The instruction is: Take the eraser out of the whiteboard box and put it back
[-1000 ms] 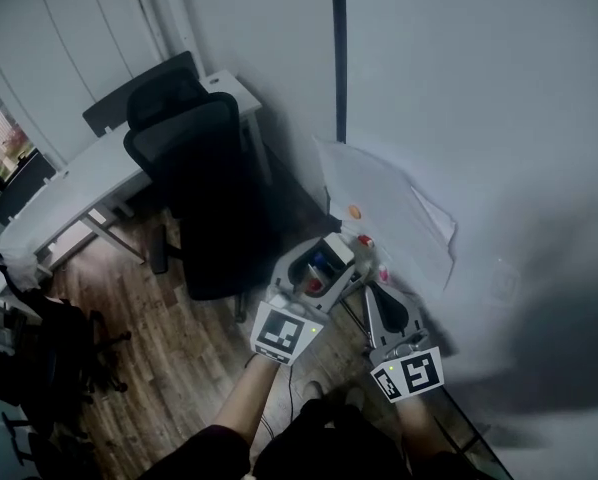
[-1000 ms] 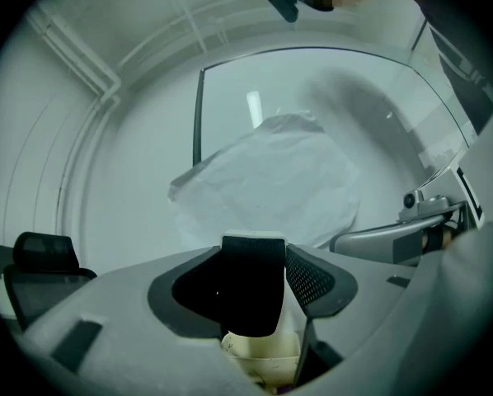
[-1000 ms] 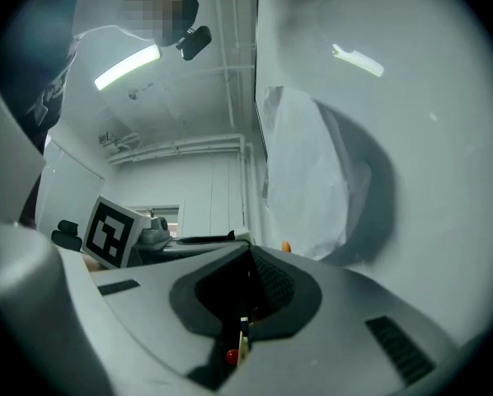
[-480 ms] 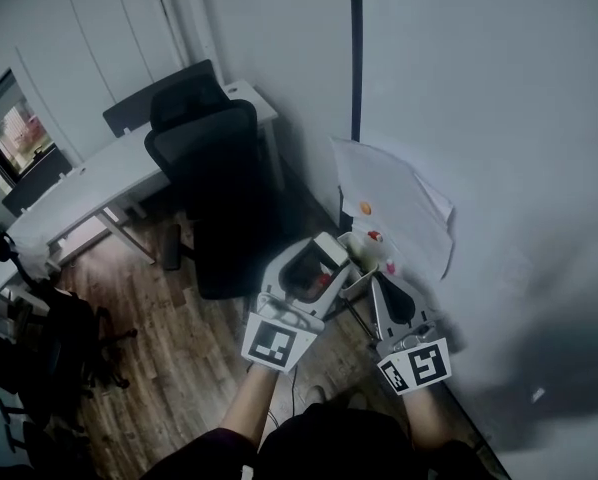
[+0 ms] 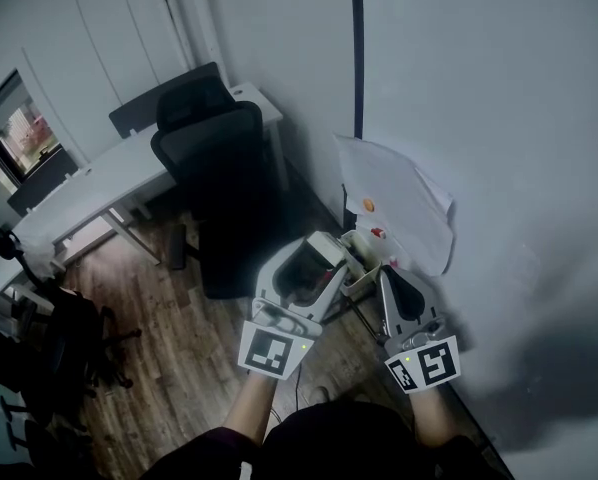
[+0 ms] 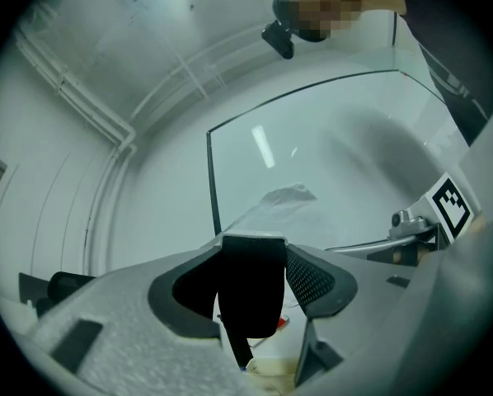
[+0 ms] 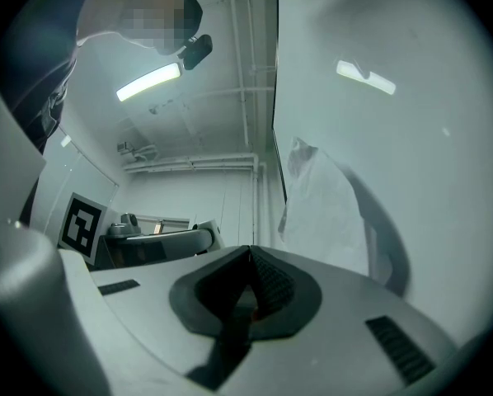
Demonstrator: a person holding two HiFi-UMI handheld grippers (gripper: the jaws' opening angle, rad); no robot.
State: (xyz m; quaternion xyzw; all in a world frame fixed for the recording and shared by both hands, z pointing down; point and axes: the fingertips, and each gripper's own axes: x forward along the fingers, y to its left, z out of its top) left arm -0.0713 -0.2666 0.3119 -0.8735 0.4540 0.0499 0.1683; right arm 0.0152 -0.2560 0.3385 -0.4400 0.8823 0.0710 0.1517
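Left gripper [image 6: 253, 254] clamped on the eraser [image 5: 324, 251] just beside the whiteboard box [image 5: 363, 280]; right gripper [image 7: 248, 258] jaws together, holding nothing

This is looking like an office. A black swivel chair [image 5: 214, 183] is standing pushed up to a long white surface [image 5: 89, 188] in the upper left of the head view, and a window [image 5: 19, 133] is letting in daylight at the far left edge. A large whiteboard [image 5: 499, 118] is filling the wall on the right, with a loose sheet of paper [image 5: 399, 203] hanging on it near the centre. Wood-plank flooring [image 5: 179, 358] is running across the lower left, where another dark wheeled seat [image 5: 54, 343] is sitting in shadow. In the right gripper view a strip light [image 7: 147, 82] is glowing on a plain white ceiling crossed by exposed pipes [image 7: 246, 64].
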